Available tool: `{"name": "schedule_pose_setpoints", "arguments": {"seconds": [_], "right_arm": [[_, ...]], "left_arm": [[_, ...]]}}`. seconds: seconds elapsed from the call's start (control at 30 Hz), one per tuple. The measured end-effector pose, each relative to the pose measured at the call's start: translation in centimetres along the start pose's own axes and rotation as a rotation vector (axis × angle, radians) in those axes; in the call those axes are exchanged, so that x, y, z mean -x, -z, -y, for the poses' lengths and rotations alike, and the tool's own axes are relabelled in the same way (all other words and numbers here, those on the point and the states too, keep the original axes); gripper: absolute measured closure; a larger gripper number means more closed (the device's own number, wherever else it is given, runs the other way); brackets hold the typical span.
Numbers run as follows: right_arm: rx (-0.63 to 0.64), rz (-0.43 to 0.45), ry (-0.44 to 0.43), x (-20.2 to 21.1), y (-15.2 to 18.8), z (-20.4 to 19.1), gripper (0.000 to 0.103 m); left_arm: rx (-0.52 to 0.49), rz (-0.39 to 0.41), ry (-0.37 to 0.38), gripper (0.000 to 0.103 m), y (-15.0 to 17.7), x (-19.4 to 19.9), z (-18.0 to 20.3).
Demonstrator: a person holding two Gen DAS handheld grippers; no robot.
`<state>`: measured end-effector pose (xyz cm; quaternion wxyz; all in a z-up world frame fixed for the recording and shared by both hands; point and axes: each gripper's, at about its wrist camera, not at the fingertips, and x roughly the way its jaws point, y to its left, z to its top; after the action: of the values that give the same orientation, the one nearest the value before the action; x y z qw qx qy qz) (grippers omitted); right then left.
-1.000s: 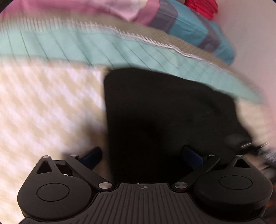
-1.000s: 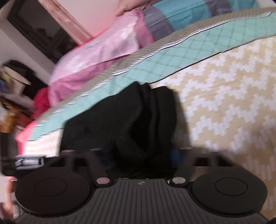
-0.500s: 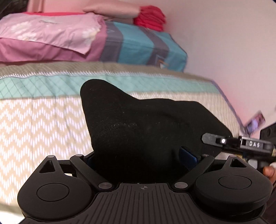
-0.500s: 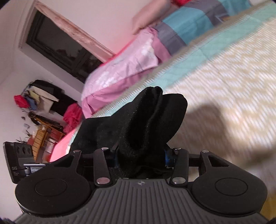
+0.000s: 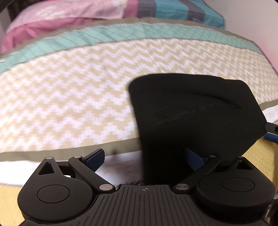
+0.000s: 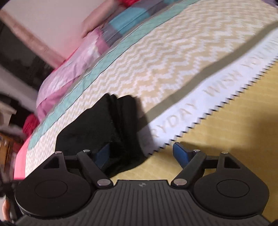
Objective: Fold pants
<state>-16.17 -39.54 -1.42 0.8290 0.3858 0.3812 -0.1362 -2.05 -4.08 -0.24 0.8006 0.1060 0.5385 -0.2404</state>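
The black pants [image 5: 194, 111] lie folded in a thick bundle near the front edge of the bed; they also show in the right wrist view [image 6: 107, 125]. My left gripper [image 5: 144, 157] is open, with its right finger against the bundle's near edge and its left finger over the bedspread. My right gripper [image 6: 142, 153] is open, with its left finger against the bundle's right side and its right finger over the yellow sheet. Neither gripper clamps the cloth. The other gripper's tip shows at the right edge of the left wrist view [image 5: 271, 130].
The bed has a beige and white zigzag bedspread [image 5: 69, 97] with a teal band [image 5: 104, 34]. Pink and striped pillows [image 5: 73, 15] lie at the head. A white strip with lettering [image 6: 217, 93] and a yellow sheet [image 6: 234, 121] run along the front edge.
Both grippers have opened and let go of the pants. The bundle, held up off the bed half a second ago, now lies on the bed near its front edge.
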Motion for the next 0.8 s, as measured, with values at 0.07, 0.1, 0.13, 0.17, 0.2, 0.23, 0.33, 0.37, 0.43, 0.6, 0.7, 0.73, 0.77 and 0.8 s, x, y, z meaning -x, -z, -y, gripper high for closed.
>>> {"name": "schedule_pose_setpoints", "arguments": {"seconds": [0.07, 0.1, 0.13, 0.17, 0.2, 0.23, 0.33, 0.37, 0.43, 0.6, 0.7, 0.73, 0.77, 0.8], "right_arm": [[-0.031, 0.036, 0.12, 0.8, 0.7, 0.3, 0.019], [-0.039, 0.042, 0.172, 1.1, 0.9, 0.5, 0.019], [-0.05, 0.043, 0.218, 1.5, 1.2, 0.6, 0.019], [-0.05, 0.041, 0.244, 1.9, 1.7, 0.5, 0.019], [-0.035, 0.038, 0.248, 2.3, 2.3, 0.2, 0.019], [-0.006, 0.032, 0.245, 2.7, 3.0, -0.3, 0.019], [0.154, 0.006, 0.269, 2.9, 5.4, -3.8, 0.017], [0.218, -0.001, 0.28, 2.6, 6.2, -5.2, 0.015], [0.339, -0.013, 0.294, 2.1, 7.7, -7.6, 0.015], [0.472, -0.012, 0.295, 2.0, 9.8, -10.6, 0.013], [0.471, -0.019, 0.285, 2.2, 10.1, -10.6, 0.013], [0.472, -0.022, 0.287, 2.1, 10.1, -10.6, 0.013], [0.471, -0.023, 0.291, 2.1, 10.2, -10.5, 0.013], [0.467, -0.025, 0.295, 2.0, 10.2, -10.4, 0.013]], "left_arm": [[0.019, 0.015, -0.052, 0.0, 0.7, 1.7, -0.8], [0.027, 0.019, -0.084, 0.0, 1.1, 2.4, -1.3], [0.032, 0.021, -0.116, 0.0, 1.4, 2.9, -1.5], [0.03, 0.02, -0.147, 0.0, 2.0, 3.4, -1.6], [0.021, 0.016, -0.175, 0.0, 2.6, 3.6, -1.5], [0.004, 0.01, -0.205, 0.0, 3.3, 3.7, -1.1], [-0.041, 0.002, -0.276, 0.0, 4.5, 3.5, 0.3], [-0.053, 0.0, -0.279, 0.0, 4.8, 3.4, 0.6], [-0.07, -0.01, -0.259, 0.0, 5.4, 3.3, 1.2], [-0.102, -0.012, -0.255, 0.0, 6.0, 2.9, 2.7], [-0.11, -0.008, -0.26, 0.0, 6.2, 3.2, 3.0], [-0.11, -0.006, -0.253, 0.0, 6.1, 3.3, 3.0], [-0.109, -0.005, -0.247, 0.0, 6.0, 3.3, 3.0], [-0.107, -0.005, -0.245, 0.0, 6.0, 3.4, 3.0]]}}
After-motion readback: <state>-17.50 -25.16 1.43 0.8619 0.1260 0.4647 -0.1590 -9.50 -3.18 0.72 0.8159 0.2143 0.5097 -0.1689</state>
